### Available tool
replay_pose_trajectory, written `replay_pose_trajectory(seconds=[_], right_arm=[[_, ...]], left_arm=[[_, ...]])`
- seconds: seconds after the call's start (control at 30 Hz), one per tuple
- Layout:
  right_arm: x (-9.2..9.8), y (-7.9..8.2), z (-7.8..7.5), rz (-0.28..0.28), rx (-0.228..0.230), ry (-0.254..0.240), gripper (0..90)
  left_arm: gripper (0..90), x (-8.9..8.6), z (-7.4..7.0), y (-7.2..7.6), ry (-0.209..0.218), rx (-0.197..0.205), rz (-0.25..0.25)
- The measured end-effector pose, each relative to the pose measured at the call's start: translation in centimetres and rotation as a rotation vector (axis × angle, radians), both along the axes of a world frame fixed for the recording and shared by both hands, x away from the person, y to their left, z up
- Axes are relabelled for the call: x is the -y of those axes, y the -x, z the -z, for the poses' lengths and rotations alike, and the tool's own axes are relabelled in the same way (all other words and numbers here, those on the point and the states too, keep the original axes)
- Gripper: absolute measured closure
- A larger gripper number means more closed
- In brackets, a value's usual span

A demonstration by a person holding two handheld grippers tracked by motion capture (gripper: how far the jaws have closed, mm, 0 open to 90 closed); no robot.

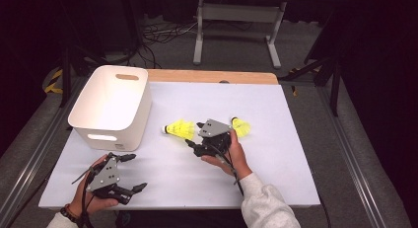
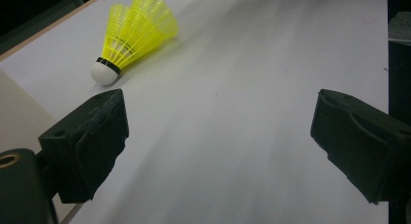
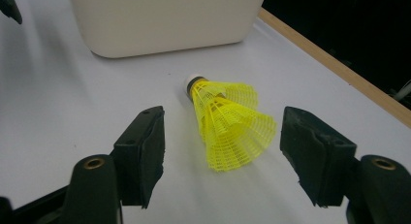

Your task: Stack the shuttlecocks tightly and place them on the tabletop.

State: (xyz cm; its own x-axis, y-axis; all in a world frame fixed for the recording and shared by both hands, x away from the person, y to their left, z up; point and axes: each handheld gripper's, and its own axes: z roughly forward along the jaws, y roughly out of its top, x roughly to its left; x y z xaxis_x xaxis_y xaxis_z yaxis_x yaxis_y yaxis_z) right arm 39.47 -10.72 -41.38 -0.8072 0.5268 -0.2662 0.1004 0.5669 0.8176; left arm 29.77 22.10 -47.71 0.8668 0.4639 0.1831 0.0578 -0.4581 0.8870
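Two yellow shuttlecocks lie on the white tabletop [image 1: 276, 178]. One shuttlecock [image 1: 180, 130] [image 3: 228, 122] rests on its side, its white cork toward the basket. My right gripper [image 1: 193, 134] [image 3: 223, 146] is open around its mesh skirt, with a gap showing on each side of the skirt. The second shuttlecock [image 1: 241, 127] lies just behind the right hand. My left gripper [image 1: 135, 172] [image 2: 218, 136] is open near the table's front left, nothing between its fingers. In the left gripper view the first shuttlecock [image 2: 135, 32] lies well ahead of it.
A white plastic basket [image 1: 140, 119] [image 3: 165, 25] with handle slots stands at the back left of the table. A wooden strip [image 1: 212, 76] edges the far side. Beyond the table are cables and a metal stand on the floor.
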Motion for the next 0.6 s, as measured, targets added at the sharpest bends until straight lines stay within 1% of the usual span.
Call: replay_pose_trajectory(seconds=[0.07, 0.1, 0.13, 0.33, 0.6], right_arm=[[0.2, 0.3, -0.2, -0.002, 0.005, 0.002, 33.5], [0.3, 0.5, -0.4, -0.002, 0.018, 0.011, 33.2], [0.3, 0.6, -0.5, -0.003, 0.022, 0.015, 33.1], [0.9, 1.3, -0.8, -0.007, 0.031, 0.01, 32.1], [1.9, 2.8, -1.5, -0.02, 0.067, 0.006, 29.2]], left_arm=[[7.5, 0.0, 0.0, 0.0, 0.0, 0.0, 0.0], [7.4, 0.0, 0.0, 0.0, -0.001, 0.001, 0.001], [7.5, 0.0, 0.0, 0.0, -0.002, 0.001, 0.001], [7.5, 0.0, 0.0, 0.0, -0.004, 0.005, 0.001], [7.4, 0.0, -0.1, 0.0, -0.006, 0.01, 0.002]])
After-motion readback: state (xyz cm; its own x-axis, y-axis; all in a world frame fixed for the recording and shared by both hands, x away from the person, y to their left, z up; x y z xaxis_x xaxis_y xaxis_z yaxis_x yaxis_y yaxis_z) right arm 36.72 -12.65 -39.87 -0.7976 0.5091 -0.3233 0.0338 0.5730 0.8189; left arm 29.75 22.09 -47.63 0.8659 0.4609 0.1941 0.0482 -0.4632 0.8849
